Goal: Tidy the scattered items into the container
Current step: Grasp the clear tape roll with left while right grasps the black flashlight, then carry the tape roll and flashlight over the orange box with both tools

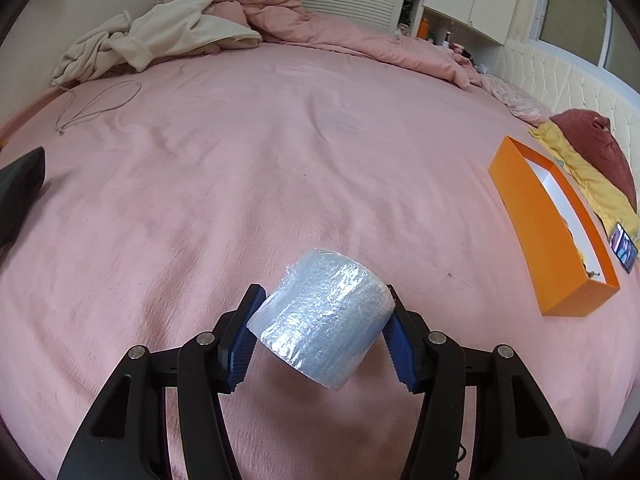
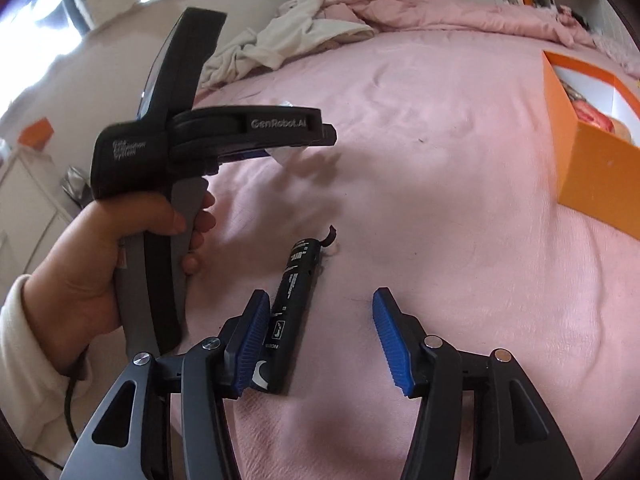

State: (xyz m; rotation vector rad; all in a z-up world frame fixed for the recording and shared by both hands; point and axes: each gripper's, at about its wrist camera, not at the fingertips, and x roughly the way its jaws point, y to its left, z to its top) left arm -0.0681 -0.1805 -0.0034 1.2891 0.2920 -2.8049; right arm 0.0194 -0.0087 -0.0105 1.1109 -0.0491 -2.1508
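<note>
Plastic-wrapped roll [image 1: 324, 316] clamped crosswise in the left gripper [image 1: 320, 332], blue pads [image 1: 240, 344] pressing on both flat ends, carried clear above the pink bedsheet [image 1: 280, 140]. Orange box [image 1: 540, 232] well off to the right edge of that view, open top, white inside, some items already in it. Slippery film under those pads — could squirt out on a quick swing toward the box, or tilt and drop short onto the sheet. Over on the right gripper [image 2: 320, 336]: jaws standing apart, gripping nothing, black tube [image 2: 292, 300] lying on the sheet just beside the left pad [image 2: 250, 344], perhaps touching it, not centred between the two. Closing from here risks nudging the tube sideways or pinching only its edge, so it rolls away. Crowded too: left hand [image 2: 120, 248] and its tool close beside the right gripper, so a knock between the two looks possible on the way to the box. Box wall upright and thin — could be shoved along the soft bedding by a clumsy drop.
</note>
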